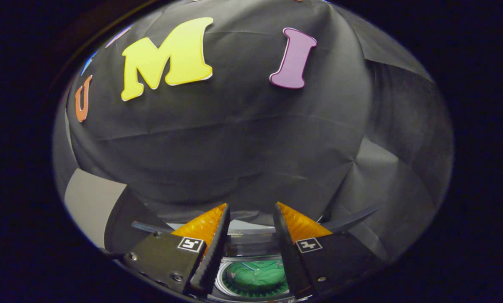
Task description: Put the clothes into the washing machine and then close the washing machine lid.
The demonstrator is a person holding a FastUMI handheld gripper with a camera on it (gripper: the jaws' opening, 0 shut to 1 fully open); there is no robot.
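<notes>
Gripper view | gripper [251,210] spread, pinching nothing | green clothes [257,275] low centre, inside washing machine [251,248] drum | risk: lid grabbed off-centre could slip

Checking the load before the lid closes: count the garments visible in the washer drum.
1. A green garment lies in the washer drum, seen between the open claw's fingers. Others may be hidden beneath them.

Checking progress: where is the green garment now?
Gripper view: the green garment lies inside the washing machine drum, seen between the open gripper fingers, below them.
</notes>
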